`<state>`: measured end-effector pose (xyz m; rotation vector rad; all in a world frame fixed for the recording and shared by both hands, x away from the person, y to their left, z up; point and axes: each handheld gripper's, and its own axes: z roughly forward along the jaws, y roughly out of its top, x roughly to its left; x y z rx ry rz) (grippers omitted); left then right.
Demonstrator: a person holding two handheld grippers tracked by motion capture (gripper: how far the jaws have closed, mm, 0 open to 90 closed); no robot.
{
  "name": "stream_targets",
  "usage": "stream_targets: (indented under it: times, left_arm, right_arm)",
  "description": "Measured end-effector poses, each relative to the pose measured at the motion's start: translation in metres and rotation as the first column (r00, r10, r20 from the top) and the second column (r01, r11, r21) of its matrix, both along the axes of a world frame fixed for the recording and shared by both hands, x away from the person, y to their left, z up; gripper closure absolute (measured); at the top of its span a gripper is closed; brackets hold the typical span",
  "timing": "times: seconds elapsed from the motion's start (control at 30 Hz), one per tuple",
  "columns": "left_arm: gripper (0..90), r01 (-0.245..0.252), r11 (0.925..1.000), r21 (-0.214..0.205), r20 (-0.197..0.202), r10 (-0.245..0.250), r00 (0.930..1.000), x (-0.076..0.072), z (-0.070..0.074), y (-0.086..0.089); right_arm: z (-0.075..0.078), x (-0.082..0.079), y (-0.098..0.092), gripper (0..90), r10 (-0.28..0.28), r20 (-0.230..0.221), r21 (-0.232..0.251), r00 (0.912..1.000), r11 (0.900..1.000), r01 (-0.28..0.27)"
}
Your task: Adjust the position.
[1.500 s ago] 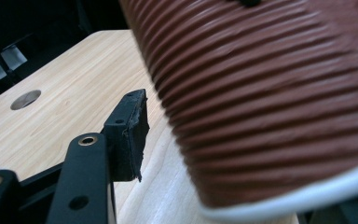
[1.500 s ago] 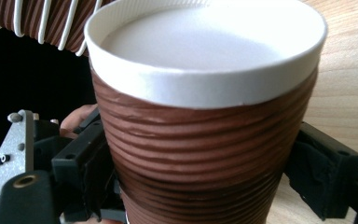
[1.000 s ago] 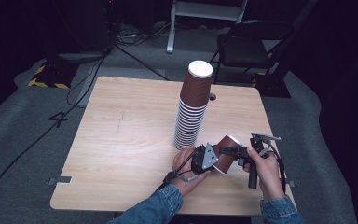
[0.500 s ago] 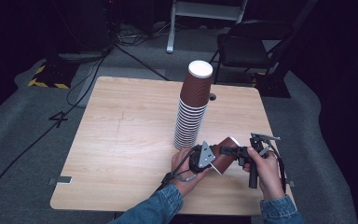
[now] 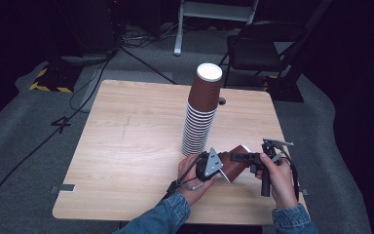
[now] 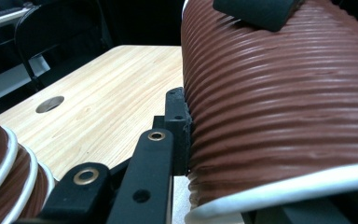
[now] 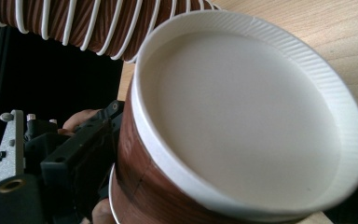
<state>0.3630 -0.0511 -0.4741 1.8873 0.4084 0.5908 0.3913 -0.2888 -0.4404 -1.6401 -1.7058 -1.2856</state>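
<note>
Brown ribbed cup (image 5: 234, 163) lies on its side just above the desk (image 5: 126, 146) beside the tall cup stack (image 5: 199, 114), left claw (image 5: 222, 165), jaws just closing, clenched on its wall near the rim, right claw (image 5: 241, 157) gripping its base end.

Ribbed brown cup (image 5: 236, 162), white rim; pale wood-grain table (image 5: 126, 146).

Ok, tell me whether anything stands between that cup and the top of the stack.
Nothing visible does: the cup is held sideways by the foot of the stack, and the space up to the stack's top is open.
</note>
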Motion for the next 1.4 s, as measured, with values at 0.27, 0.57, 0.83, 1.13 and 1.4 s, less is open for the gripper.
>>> stream_targets:
  times: [0.27,0.57,0.83,1.13,1.4]
  left_arm:
    - [83.9,0.008,0.9997,0.021,-0.001,-0.008,1.0,-0.003,0.003,0.003]
    - [85.3,0.009,0.9987,0.049,-0.016,-0.008,0.9998,-0.006,0.015,0.02]
    - [85.8,-0.003,0.9922,0.125,-0.058,0.01,0.9983,-0.011,0.033,0.05]
    - [85.8,0.004,0.9928,0.12,-0.176,0.017,0.9843,-0.012,0.061,0.085]
    - [85.9,-0.018,0.9846,0.174,-0.26,0.063,0.9636,-0.019,0.085,0.111]
  right_arm:
    - [0.003,0.0,-0.006,10.9,-0.032,0.019,-0.012,0.9993,0.9994,0.032]
    - [0.009,-0.002,-0.012,15.2,-0.092,0.115,-0.015,0.9891,0.9954,0.094]
    - [0.017,-0.002,-0.016,15.2,-0.107,0.169,-0.003,0.9798,0.994,0.109]
    - [0.016,-0.002,-0.015,15.2,-0.088,0.181,-0.015,0.9796,0.9956,0.092]
    - [0.015,-0.002,-0.016,15.2,-0.077,0.172,-0.021,0.9821,0.9964,0.082]
